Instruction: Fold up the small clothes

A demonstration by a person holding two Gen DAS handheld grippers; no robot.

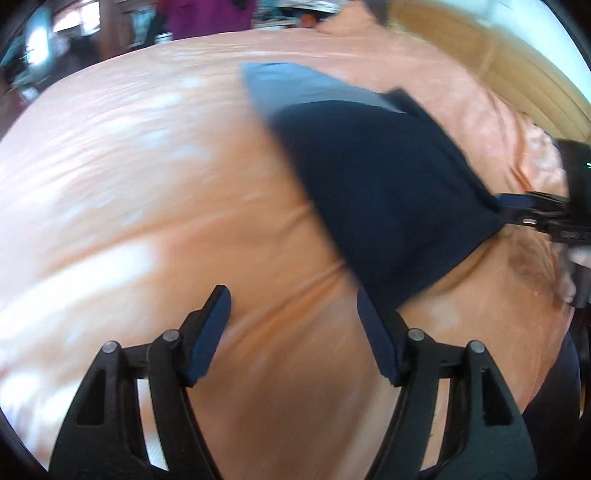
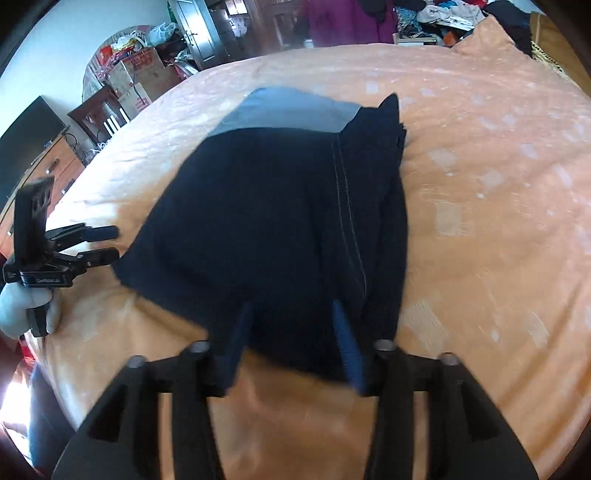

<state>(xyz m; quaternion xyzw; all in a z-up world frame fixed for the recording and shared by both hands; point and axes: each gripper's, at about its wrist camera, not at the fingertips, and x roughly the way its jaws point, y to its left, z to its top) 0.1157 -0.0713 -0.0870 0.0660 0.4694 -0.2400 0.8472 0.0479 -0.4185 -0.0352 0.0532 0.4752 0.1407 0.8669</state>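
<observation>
A dark navy garment (image 2: 266, 221) with a grey-blue band (image 2: 288, 109) at its far end lies folded flat on the peach bedspread (image 2: 480, 184). My right gripper (image 2: 291, 314) is open at the garment's near edge, and the cloth lies between its blue pads without being pinched. My left gripper (image 1: 291, 299) is open over bare bedspread (image 1: 147, 184), with the navy garment (image 1: 388, 192) just off its right fingertip. From the right wrist it shows as the left gripper (image 2: 115, 243), jaws apart beside the garment's left corner. The right gripper (image 1: 511, 210) sits at the garment's right corner.
A peach pillow (image 2: 487, 40) lies at the bed's far right. A person in purple (image 2: 351, 18) stands beyond the bed. Boxes and bags (image 2: 136, 70) and a wooden dresser (image 2: 55, 166) stand off the left side. A gloved hand (image 2: 14, 302) holds the left gripper.
</observation>
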